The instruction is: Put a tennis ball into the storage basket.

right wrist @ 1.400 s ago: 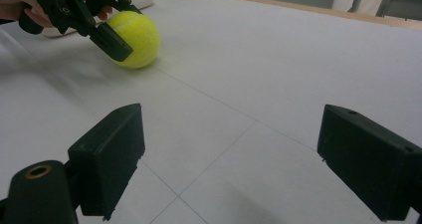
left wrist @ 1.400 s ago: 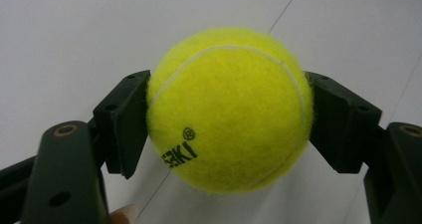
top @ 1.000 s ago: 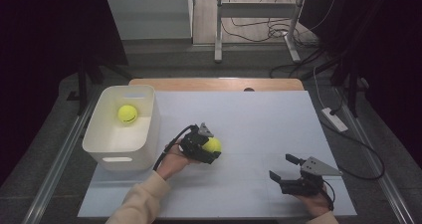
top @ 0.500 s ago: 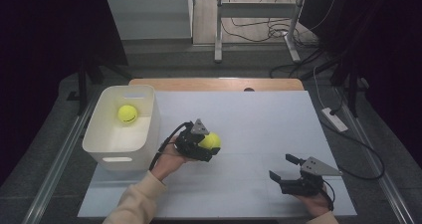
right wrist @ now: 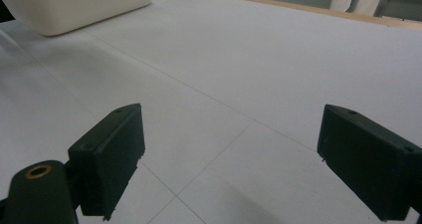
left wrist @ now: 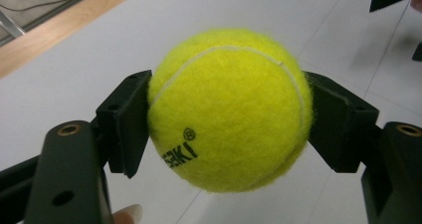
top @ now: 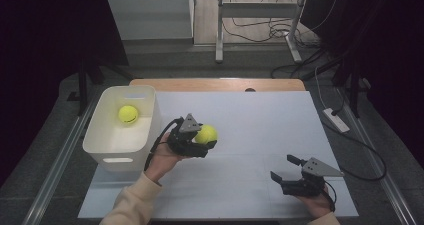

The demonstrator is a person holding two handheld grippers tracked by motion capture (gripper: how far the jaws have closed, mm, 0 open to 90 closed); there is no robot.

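Tennis ball (top: 206, 133), bright yellow, sits clamped between the two black jaws of the left tool (top: 196, 140), held above the white surface (top: 260, 120) just to the right of the white bin (top: 100, 144). In the left gripper view the ball (left wrist: 230, 108) has both jaw pads pressed against its sides, with black lettering showing on its lower face and a fingertip visible at the bottom edge. Compared with a second ago, the left tool and its ball have shifted slightly toward the bin and a little farther from the person, and the ball now reads as raised off the surface rather than low beside it. A second tennis ball (top: 128, 114) lies inside the bin, in the same place as before. The right tool (top: 289, 168) rests near the front right of the surface with its jaws spread wide and nothing between them, unmoved since the earlier frames; its own view shows the jaws far apart over bare surface, with a corner of the bin (right wrist: 74, 5) at upper left.
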